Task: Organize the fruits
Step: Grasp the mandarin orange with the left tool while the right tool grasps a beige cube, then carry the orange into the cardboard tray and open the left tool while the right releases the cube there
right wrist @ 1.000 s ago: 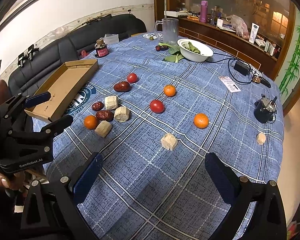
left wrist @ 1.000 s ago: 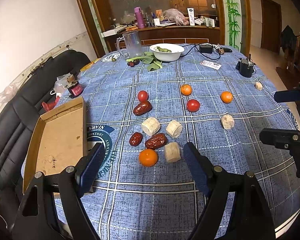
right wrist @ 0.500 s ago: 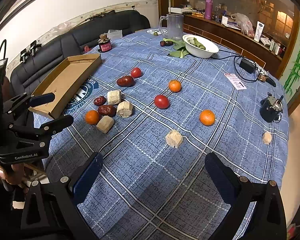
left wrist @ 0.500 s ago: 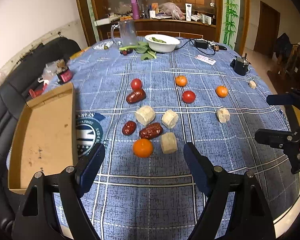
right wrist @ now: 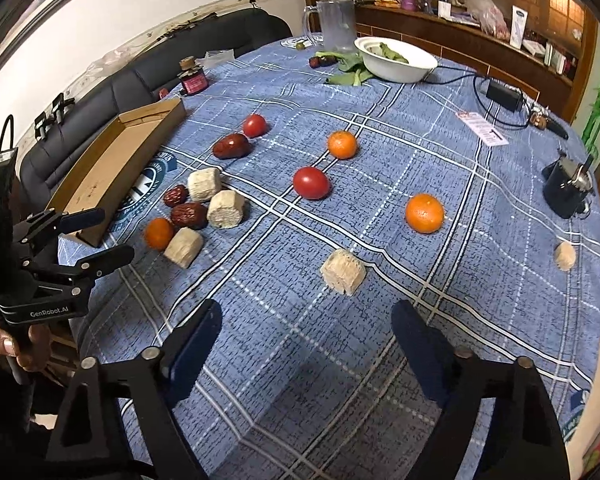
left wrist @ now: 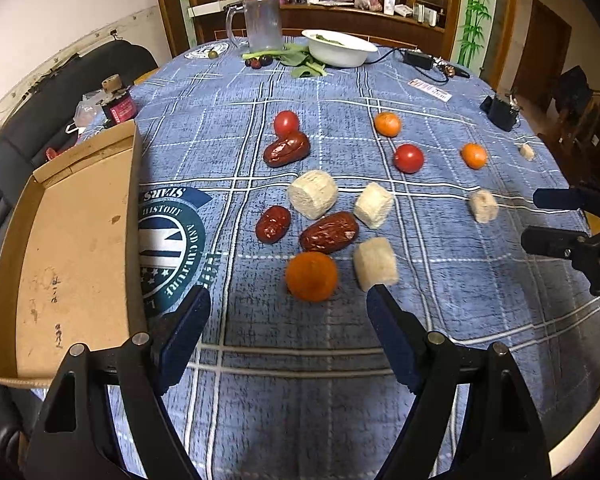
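Note:
Fruits lie scattered on the blue checked tablecloth (left wrist: 300,360). Near the cardboard tray (left wrist: 72,240) is a cluster: an orange (left wrist: 311,276), three red dates (left wrist: 329,233), and pale cut chunks (left wrist: 376,265). Farther off lie two tomatoes (left wrist: 408,158) and two more oranges (left wrist: 474,155). My left gripper (left wrist: 286,300) is open, low over the cloth, with the near orange just ahead of its tips. My right gripper (right wrist: 306,312) has its jaws closing with nothing between them. A lone pale chunk (right wrist: 343,272) lies just beyond its tips, with an orange (right wrist: 424,213) and a tomato (right wrist: 311,183) farther on.
At the far side stand a white bowl (right wrist: 396,60) of greens, a glass mug (right wrist: 336,26) and a small jar (right wrist: 194,78). A black cup (right wrist: 566,192) sits at the right, near a cable and adapter (right wrist: 504,94). A black sofa (right wrist: 140,80) runs behind the tray. A hand (right wrist: 16,348) holds the left gripper.
Both grippers have come down and closer to the table, so the fruits look larger. The right gripper's jaws have narrowed. No fruit has moved.

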Motion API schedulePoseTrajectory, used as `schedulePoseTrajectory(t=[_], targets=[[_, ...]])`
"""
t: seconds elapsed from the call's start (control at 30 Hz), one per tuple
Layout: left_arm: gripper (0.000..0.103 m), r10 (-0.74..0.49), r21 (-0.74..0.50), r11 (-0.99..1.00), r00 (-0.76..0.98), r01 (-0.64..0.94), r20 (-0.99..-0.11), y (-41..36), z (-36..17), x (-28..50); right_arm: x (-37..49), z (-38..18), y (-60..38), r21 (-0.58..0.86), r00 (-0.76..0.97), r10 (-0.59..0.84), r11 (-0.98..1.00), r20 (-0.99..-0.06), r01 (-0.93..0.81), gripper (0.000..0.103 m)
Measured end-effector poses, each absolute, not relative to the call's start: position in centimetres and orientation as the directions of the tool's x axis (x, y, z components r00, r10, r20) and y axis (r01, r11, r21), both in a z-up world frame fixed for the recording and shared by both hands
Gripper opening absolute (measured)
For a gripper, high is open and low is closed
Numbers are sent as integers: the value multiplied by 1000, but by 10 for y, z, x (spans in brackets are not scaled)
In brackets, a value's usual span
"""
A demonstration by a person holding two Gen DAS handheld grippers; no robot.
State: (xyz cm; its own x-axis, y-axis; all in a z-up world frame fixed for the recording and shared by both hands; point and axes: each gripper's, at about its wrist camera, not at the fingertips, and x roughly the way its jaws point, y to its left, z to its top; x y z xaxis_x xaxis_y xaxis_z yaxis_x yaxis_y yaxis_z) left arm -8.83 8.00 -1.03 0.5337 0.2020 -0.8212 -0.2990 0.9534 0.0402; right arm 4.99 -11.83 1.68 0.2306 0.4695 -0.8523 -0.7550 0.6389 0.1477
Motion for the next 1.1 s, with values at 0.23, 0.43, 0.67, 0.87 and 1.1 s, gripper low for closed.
schedulePoseTrajectory(t=[0.23,0.43,0.67,0.87,1.1], targets=[[67,195,57,960,510,-274,-838,82,-27,-68,71,-6,-105,167,204,461,643,-864,-748,66],[35,99,-31,968,496,-247,-863,87,-42,-61,81,-27,-95,150,201,426,659,-882,-737,51],[30,103,-24,973,519,-231,-848,83,-39,-64,83,-23,-102,130,240,426,675,-873,-726,33],[30,108,-32,970,547,-240,-830,86,-27,-75,67,-5,-106,138,250,458,661,-853,-738,33],[30,126,-31,966,568,-258,-813,93,-15,-91,43,11,-93,150,233,492,620,-839,-770,33]])
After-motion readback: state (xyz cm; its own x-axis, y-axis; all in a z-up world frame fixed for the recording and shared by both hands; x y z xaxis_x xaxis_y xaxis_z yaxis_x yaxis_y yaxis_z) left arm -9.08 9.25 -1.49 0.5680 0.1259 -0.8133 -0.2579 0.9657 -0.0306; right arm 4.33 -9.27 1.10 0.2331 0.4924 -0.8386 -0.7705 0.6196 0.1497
